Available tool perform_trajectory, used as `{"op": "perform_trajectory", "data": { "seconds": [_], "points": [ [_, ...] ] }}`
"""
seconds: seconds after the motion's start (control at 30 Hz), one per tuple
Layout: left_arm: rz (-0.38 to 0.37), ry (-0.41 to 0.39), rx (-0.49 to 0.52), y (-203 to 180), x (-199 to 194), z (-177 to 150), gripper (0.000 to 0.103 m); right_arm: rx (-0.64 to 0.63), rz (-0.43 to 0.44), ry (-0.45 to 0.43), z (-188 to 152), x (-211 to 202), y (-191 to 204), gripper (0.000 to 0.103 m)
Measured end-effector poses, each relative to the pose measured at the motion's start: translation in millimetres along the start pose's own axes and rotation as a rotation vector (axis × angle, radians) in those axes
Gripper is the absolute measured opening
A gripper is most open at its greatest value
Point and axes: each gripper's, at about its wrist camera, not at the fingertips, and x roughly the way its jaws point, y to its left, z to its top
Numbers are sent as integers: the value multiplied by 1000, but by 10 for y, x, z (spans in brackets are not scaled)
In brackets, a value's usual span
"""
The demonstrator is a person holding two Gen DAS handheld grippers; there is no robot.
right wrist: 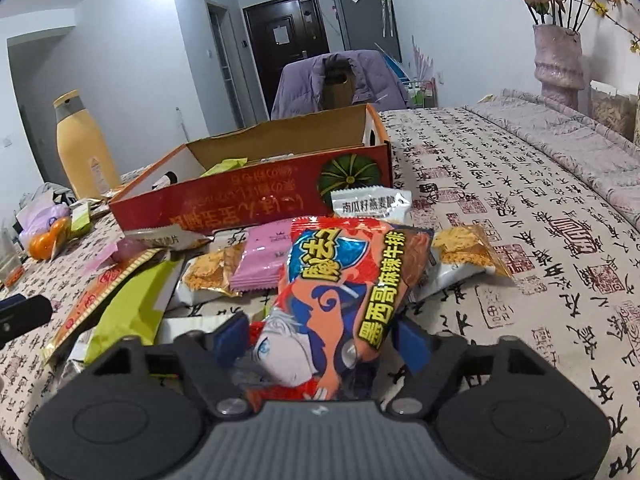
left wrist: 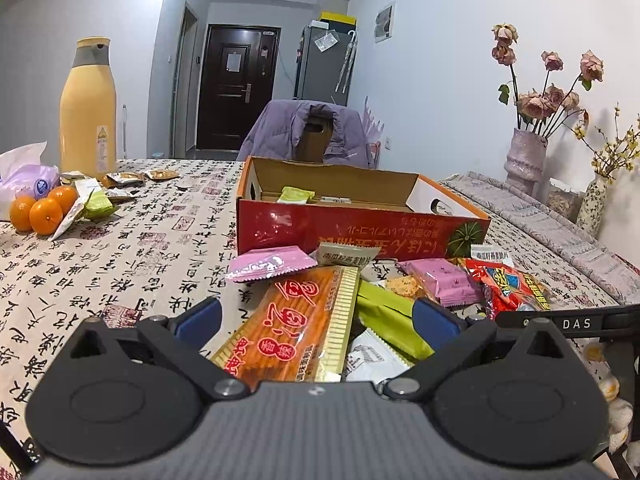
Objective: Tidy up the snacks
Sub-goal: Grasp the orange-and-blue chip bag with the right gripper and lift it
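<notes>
An open red cardboard box (left wrist: 360, 232) (right wrist: 248, 196) stands mid-table with a green packet (left wrist: 294, 195) inside. In front of it lies a heap of snack packets. My left gripper (left wrist: 318, 320) is open, its fingers either side of a long orange pack (left wrist: 296, 320) and a green packet (left wrist: 388, 312), touching neither. My right gripper (right wrist: 322, 340) is shut on the lower end of a red snack bag (right wrist: 344, 280) (left wrist: 508, 284), which fills the gap between the blue pads (right wrist: 412, 344). Pink packets (left wrist: 272, 266) (right wrist: 260, 264) and white ones (right wrist: 370, 204) lie around it.
A tall yellow flask (left wrist: 88, 108), oranges (left wrist: 40, 208), a tissue pack (left wrist: 28, 180) and loose wrappers sit at the far left. A vase of dried roses (left wrist: 524, 160) and a folded quilt (right wrist: 560, 140) line the right side. A chair with a purple jacket (left wrist: 308, 132) stands behind the box.
</notes>
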Motion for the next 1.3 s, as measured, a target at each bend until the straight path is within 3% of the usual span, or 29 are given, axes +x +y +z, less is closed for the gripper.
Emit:
{"op": "perform_trajectory", "data": {
  "seconds": [0.1, 0.27, 0.63, 1.07, 1.17, 1.3],
  "points": [
    [-5, 4, 0, 2, 8, -8, 103, -3, -6, -17, 2, -53, -14, 59],
    [-4, 9, -8, 19, 15, -10, 103, -19, 13, -38, -7, -131, -25, 54],
    [-2, 18, 5, -84, 7, 72, 103, -62, 24, -149, 45, -385, -45, 54],
    [-8, 93, 49, -478, 204, 177, 103, -63, 18, -185, 53, -376, -155, 54],
    [-3, 119, 50, -560, 276, 218, 96, -57, 21, -188, 67, -360, -177, 54],
    [-20, 187, 43, -651, 422, 250, 73, -51, 29, -194, 87, -347, -215, 54]
  ]
}}
